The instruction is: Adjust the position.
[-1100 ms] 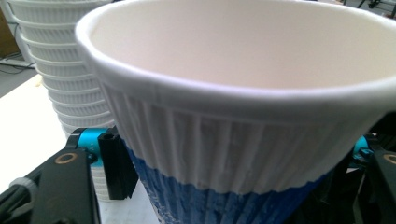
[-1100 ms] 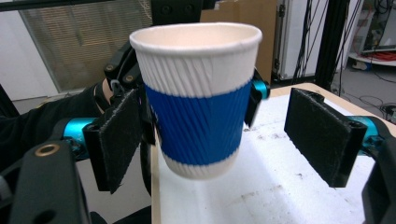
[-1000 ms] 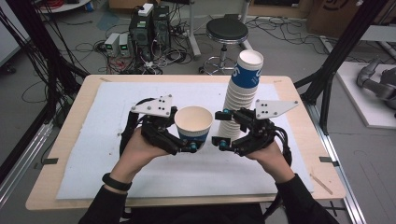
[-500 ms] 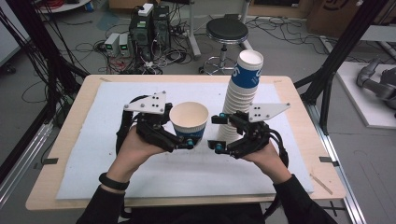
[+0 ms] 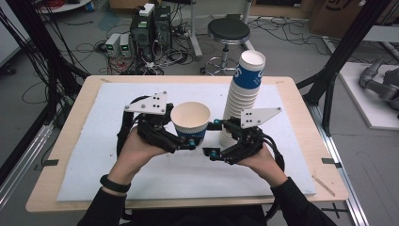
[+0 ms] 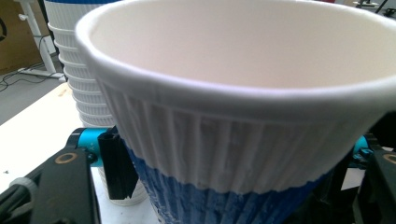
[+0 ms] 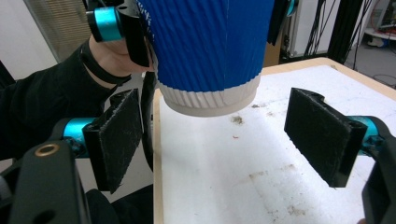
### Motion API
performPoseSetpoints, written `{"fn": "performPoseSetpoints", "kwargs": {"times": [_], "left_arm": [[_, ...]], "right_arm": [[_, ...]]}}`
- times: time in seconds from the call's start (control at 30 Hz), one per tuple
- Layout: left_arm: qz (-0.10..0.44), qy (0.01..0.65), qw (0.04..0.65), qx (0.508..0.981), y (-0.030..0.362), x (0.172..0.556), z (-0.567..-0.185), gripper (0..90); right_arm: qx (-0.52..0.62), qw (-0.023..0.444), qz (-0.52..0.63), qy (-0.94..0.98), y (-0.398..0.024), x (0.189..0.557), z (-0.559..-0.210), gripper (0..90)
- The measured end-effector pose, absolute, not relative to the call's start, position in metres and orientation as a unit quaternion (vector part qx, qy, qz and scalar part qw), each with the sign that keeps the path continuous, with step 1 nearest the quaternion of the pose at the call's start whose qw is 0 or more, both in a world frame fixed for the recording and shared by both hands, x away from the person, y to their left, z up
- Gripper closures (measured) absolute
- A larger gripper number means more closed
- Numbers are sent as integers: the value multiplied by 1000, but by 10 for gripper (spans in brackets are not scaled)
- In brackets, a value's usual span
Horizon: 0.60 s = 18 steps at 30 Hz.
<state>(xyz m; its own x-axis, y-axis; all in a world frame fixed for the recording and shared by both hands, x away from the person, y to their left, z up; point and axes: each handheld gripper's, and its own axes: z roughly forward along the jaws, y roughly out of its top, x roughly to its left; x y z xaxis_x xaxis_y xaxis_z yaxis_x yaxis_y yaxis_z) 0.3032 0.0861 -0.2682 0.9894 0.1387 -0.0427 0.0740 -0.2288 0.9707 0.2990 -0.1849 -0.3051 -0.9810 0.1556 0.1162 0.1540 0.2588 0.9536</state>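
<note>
Left claw: clenched on the paper cup, jaws pressing the blue lower wall from both sides.
Paper cup: upright, mouth up, lifted clear of the bench, between the two claws; white ribbed upper band, blue base.
Right claw: released, jaws spread wide with nothing between them, just beside and below the cup's base.
Cup stack: standing on the white mat, behind the right claw, leaning slightly.
Bench: wooden edge around the mat.
</note>
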Motion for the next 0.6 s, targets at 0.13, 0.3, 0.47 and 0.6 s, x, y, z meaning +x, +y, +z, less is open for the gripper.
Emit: {"fn": "performPoseSetpoints", "kwargs": {"times": [0.13, 0.3, 0.47, 0.6], "left_arm": [[23, 65, 612, 788, 80, 302, -270, 259], [25, 66, 609, 790, 76, 302, -272, 259], [26, 70, 616, 785, 74, 301, -274, 259], [22, 68, 616, 785, 73, 301, -275, 258]], "right_arm": [[104, -4, 602, 792, -181, 299, -307, 189], [100, -12, 598, 795, -175, 298, -311, 190], [104, -14, 594, 798, -170, 296, -312, 196], [105, -15, 596, 796, -169, 296, -313, 251]]}}
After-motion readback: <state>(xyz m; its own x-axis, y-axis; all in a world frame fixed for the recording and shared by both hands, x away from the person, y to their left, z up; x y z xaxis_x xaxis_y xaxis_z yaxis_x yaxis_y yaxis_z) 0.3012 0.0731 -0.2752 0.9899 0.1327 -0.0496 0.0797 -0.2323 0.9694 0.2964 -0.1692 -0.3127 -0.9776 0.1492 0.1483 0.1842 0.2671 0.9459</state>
